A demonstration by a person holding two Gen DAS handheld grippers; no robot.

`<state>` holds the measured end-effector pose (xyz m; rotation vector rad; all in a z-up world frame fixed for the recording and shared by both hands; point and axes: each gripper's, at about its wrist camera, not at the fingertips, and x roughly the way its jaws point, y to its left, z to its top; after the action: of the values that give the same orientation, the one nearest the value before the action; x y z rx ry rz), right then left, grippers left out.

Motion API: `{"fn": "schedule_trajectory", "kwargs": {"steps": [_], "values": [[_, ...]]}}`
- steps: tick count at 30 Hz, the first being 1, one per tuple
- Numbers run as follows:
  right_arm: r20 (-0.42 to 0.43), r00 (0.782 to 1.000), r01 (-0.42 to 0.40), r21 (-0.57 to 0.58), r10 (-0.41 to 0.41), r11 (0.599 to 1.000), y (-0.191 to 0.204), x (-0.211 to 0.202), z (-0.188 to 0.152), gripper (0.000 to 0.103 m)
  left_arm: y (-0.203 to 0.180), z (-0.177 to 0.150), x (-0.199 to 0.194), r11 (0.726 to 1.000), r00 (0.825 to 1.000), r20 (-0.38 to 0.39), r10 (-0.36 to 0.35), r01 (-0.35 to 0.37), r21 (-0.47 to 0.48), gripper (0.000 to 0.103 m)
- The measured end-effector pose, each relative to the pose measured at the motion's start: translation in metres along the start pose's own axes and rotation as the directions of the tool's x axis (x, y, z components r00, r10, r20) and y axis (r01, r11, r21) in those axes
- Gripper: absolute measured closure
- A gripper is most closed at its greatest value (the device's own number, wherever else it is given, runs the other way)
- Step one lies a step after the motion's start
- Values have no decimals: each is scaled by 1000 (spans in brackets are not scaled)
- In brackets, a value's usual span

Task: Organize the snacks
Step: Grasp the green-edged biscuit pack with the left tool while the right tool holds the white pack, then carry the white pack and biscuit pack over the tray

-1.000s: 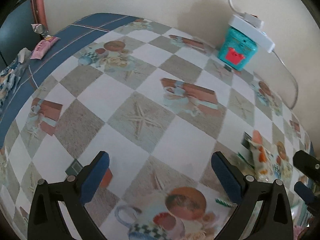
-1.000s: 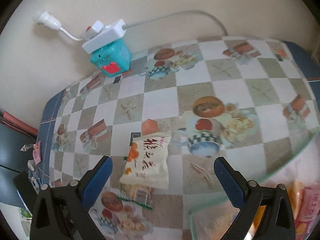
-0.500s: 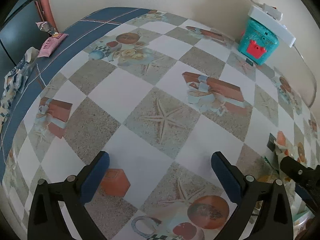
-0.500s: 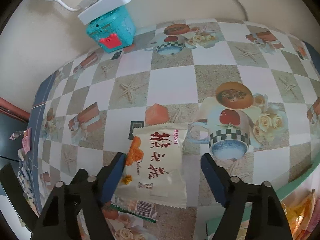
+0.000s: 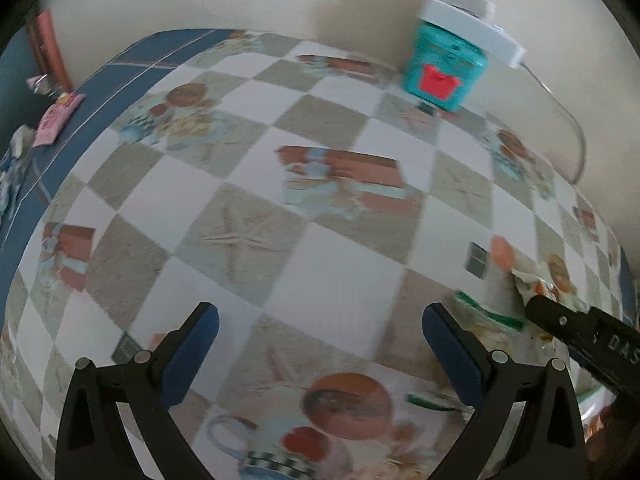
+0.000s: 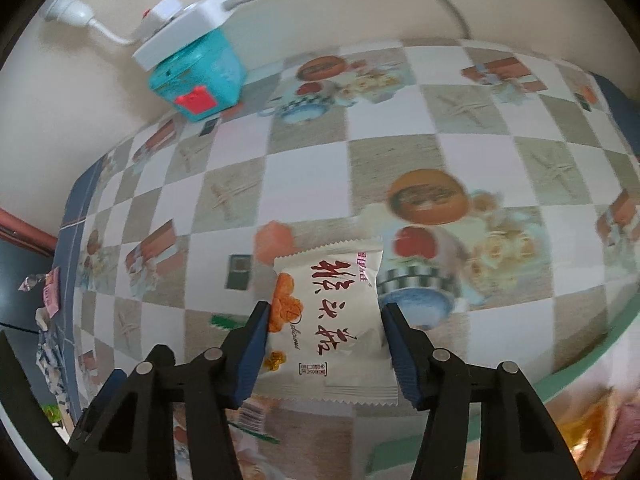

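Observation:
A white snack packet (image 6: 326, 320) with red characters and an orange picture sits between the blue pads of my right gripper (image 6: 324, 332), which is shut on its two sides. A second packet (image 6: 256, 416) lies under it at the lower left. In the left wrist view the packet (image 5: 532, 284) shows at the far right, with the right gripper's black finger (image 5: 580, 328) on it. My left gripper (image 5: 316, 344) is open and empty above the checkered tablecloth (image 5: 280, 208).
A teal box (image 6: 198, 84) with a white power strip (image 6: 184, 28) on top stands by the wall. A green-rimmed clear bin (image 6: 592, 340) with more snacks is at the lower right. A pink wrapper (image 5: 56, 120) lies on the blue border at the left.
My right gripper has come down over the white packet and closed its pads onto it. My left gripper has shifted a little while staying open.

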<state>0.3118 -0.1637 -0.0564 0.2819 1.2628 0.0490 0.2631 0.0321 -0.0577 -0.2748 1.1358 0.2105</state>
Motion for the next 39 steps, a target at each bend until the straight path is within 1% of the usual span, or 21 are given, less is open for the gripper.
{"fn": "schedule_trajectory", "kwargs": {"steps": [2, 4, 7, 9, 10, 11, 12, 13, 16, 18, 21, 22, 24, 25, 26, 31, 35, 36, 37, 39], "values": [[4, 1000, 24, 10, -24, 1000, -9, -4, 2, 44, -12, -2, -1, 999, 1000, 1, -16, 16, 43, 2], [7, 1000, 29, 23, -30, 999, -18, -7, 3, 44, -26, -5, -1, 995, 999, -2, -36, 36, 89, 2], [14, 999, 48, 35, -49, 998, -31, -13, 5, 44, -47, -10, -1, 985, 998, -6, -58, 58, 164, 3], [13, 998, 58, 42, -59, 997, -39, -17, 6, 44, -62, -16, 0, 975, 998, -12, -55, 56, 213, 9], [13, 998, 61, 46, -62, 997, -43, -18, 6, 44, -65, -17, -1, 973, 998, -8, -63, 63, 222, 12], [13, 998, 63, 49, -63, 997, -45, -18, 6, 44, -70, -19, -3, 970, 997, -9, -72, 73, 232, 18], [12, 998, 64, 50, -64, 997, -47, -18, 6, 44, -74, -21, -5, 968, 997, -6, -78, 78, 239, 20], [12, 998, 65, 52, -65, 997, -48, -18, 6, 44, -79, -22, -7, 964, 997, 0, -74, 72, 258, 24], [11, 998, 67, 52, -68, 996, -51, -20, 5, 44, -89, -26, -10, 953, 999, 25, -43, 34, 302, 25], [11, 998, 67, 52, -68, 996, -51, -22, 5, 44, -92, -28, -9, 949, 999, 12, -50, 44, 313, 25], [13, 997, 70, 49, -70, 996, -50, -23, 4, 44, -94, -33, 1, 941, 1000, -13, -22, 25, 336, 25], [12, 997, 71, 47, -72, 996, -50, -22, 4, 44, -94, -33, 5, 941, 1000, -18, -18, 23, 336, 25], [10, 997, 73, 45, -74, 996, -49, -21, 4, 44, -93, -32, 4, 945, 1000, -16, -27, 30, 325, 31], [10, 997, 73, 44, -73, 996, -49, -22, 3, 44, -93, -31, 3, 946, 1000, -10, -23, 25, 323, 42], [10, 997, 73, 43, -73, 996, -49, -22, 3, 44, -92, -31, 1, 947, 1000, -4, -18, 19, 320, 51], [11, 997, 70, 42, -71, 997, -50, -25, -1, 44, -85, -26, -4, 959, 999, -12, -41, 43, 279, 51], [27, 998, 63, 46, -64, 997, -49, -39, -8, 44, -77, -21, -23, 968, 998, 12, -59, 54, 245, 51], [33, 998, 61, 44, -62, 997, -48, -43, -10, 52, -74, -19, -31, 971, 998, 22, -66, 59, 233, 51], [39, 998, 55, 41, -57, 998, -47, -48, -12, 56, -71, -18, -39, 973, 997, 29, -71, 63, 223, 51], [54, 997, 49, 41, -51, 998, -46, -60, -18, 58, -67, -17, -51, 976, 996, 39, -77, 68, 208, 51]]}}
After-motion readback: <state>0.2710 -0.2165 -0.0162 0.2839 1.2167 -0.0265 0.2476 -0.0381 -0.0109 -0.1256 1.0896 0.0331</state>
